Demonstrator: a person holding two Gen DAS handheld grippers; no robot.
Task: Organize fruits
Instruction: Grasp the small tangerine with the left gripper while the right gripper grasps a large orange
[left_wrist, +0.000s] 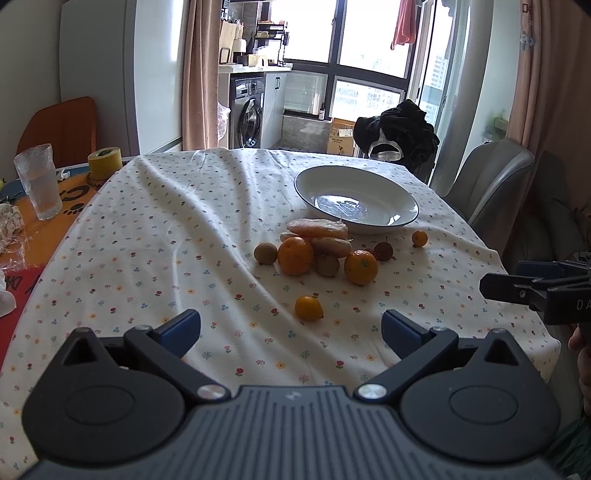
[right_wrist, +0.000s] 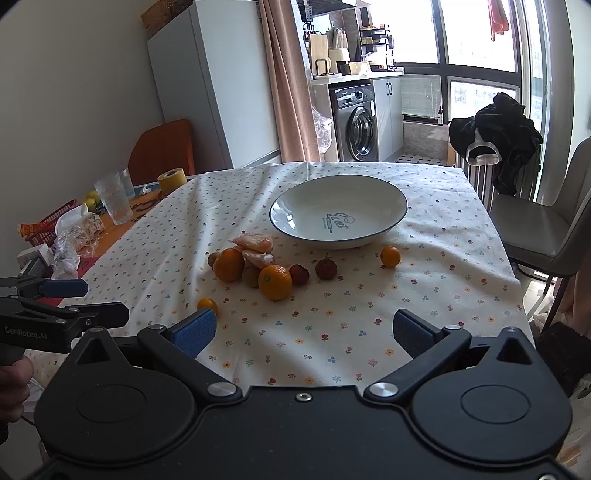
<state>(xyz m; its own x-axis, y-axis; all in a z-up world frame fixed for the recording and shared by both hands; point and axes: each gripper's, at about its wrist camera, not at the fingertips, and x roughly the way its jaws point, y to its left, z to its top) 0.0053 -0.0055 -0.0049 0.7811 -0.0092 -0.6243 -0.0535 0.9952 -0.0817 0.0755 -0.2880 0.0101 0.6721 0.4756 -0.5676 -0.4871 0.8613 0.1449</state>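
The left gripper (left_wrist: 291, 326) hangs low over the near edge of the flowered tablecloth (left_wrist: 155, 236), its blue pads (left_wrist: 183, 326) spread wide with nothing between them. The right gripper (right_wrist: 304, 330) is likewise wide open and empty above the cloth; in the left wrist view only its tip juts in at the right edge.

Just ahead of the left gripper lies a small yellow-orange fruit (left_wrist: 308, 308), alone; from the right wrist camera it is half hidden behind the left blue pad. Beyond it the fruit is heaped: two oranges (left_wrist: 295, 255), (left_wrist: 361, 266), two brownish kiwi-like fruits (left_wrist: 265, 253), and peeled citrus segments (left_wrist: 318, 228) stacked on top. A small dark red fruit (right_wrist: 326, 268) and a second one (right_wrist: 298, 274) sit to the right of the heap; the left view mostly hides one behind an orange. Another small orange fruit (right_wrist: 390, 256) lies apart, near the white bowl (right_wrist: 295, 206), which holds no fruit.

At the table's left stand a glass (left_wrist: 38, 181) and a yellow tape roll (left_wrist: 105, 162); the clutter beside them is too blurred to name.
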